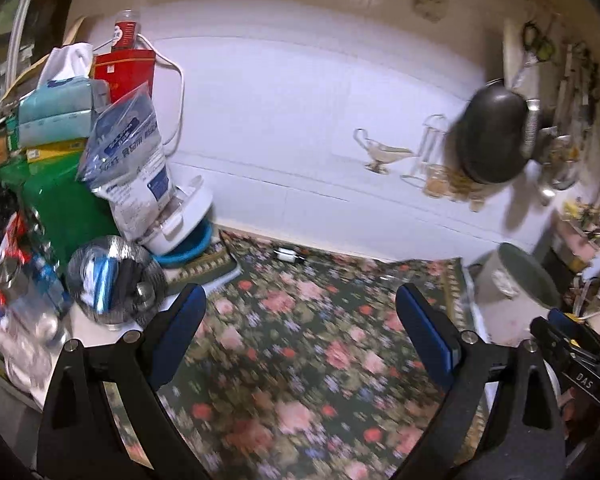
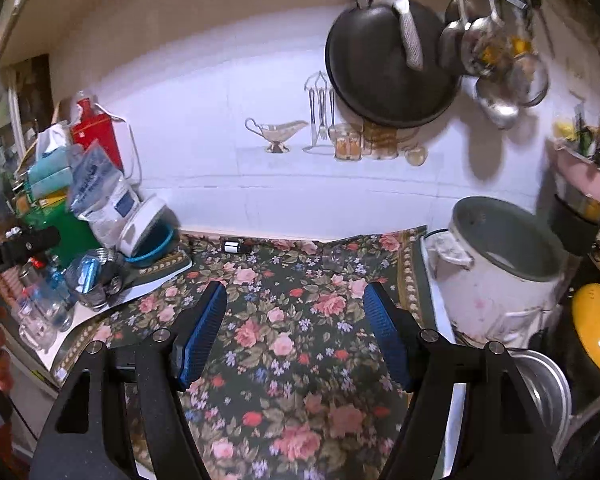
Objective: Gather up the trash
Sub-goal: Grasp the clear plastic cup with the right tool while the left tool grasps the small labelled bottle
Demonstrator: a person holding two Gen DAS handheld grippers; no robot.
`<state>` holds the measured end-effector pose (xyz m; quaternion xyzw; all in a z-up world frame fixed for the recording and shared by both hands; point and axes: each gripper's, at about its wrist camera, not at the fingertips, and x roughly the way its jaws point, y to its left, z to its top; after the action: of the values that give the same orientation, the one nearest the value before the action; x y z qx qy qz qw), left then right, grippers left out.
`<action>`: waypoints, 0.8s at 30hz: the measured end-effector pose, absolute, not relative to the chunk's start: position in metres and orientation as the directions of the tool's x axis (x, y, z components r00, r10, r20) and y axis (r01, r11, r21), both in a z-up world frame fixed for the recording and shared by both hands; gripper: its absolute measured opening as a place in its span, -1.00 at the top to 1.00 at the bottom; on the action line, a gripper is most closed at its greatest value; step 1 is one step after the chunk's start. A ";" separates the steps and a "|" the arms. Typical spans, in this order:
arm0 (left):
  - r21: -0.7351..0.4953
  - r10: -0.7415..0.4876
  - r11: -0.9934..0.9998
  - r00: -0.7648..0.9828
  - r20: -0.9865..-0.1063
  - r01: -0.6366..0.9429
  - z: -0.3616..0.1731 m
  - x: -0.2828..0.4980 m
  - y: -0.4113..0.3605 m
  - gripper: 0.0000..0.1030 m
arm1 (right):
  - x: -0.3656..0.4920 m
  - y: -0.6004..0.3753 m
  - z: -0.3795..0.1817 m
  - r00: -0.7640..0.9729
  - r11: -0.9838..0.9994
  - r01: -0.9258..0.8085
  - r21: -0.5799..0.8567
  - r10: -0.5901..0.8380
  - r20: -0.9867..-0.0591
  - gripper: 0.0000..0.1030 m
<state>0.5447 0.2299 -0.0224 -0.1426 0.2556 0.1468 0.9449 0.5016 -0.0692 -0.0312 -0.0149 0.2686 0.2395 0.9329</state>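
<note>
- On the far left I see a tall pile: a soft teal tissue pack [image 2: 50, 168] with a white tissue poking out, a shiny green box [image 2: 62, 220] under it, and a crinkly clear plastic bag with blue print [image 2: 100, 196] leaning on a round white plastic jar [image 2: 144, 224]. I think a bump from my left side could make the pile slide down.
- Just in front of it sit clear thin plastic bottles [image 2: 44, 312] and a shiny crumpled foil ball with a blue bit inside [image 2: 94, 276]. These look like the trash, I think. They are light and slippery, so they could roll off the edge.
- My left gripper [image 1: 298, 322] has its blue ribbed pads spread wide, with nothing between them. This view is smeared, so I could grab wrong if I hurry.
- The flat cloth with pink roses on dark green [image 2: 284, 320] is bare in the middle. A small black and white tube thing [image 2: 236, 246] lies at the back by the white wall; I cannot tell what it is.
- My right gripper [image 2: 296, 324] is spread too, and holds nothing.
- On the right stands a round white pot with a grey inside [image 2: 496, 276], smooth and hard, very near my right finger. I could knock it.
- A black round pan [image 2: 384, 68] and shiny metal ladles [image 2: 480, 48] hang above.
</note>
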 end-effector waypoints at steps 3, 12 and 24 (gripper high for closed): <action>-0.179 0.199 0.921 0.815 -0.545 -0.345 -0.035 0.577 0.256 -0.87 | 0.532 -0.053 -0.043 0.732 0.894 -0.438 0.100 0.419 -0.537 -0.31; -0.171 0.075 0.953 0.740 -0.668 -0.251 -0.106 0.695 0.321 -0.86 | 0.639 -0.015 -0.106 0.652 0.917 -0.345 0.201 0.388 -0.652 -0.31; -0.282 -0.103 0.939 0.626 -0.773 -0.195 -0.215 0.817 0.349 -0.86 | 0.801 0.026 -0.206 0.550 0.959 -0.221 0.176 0.272 -0.789 -0.31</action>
<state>0.8173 0.3488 -0.2147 -0.1722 0.4319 0.0259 0.8849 0.8011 0.0256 -0.2057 0.0278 0.4529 0.1402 0.8800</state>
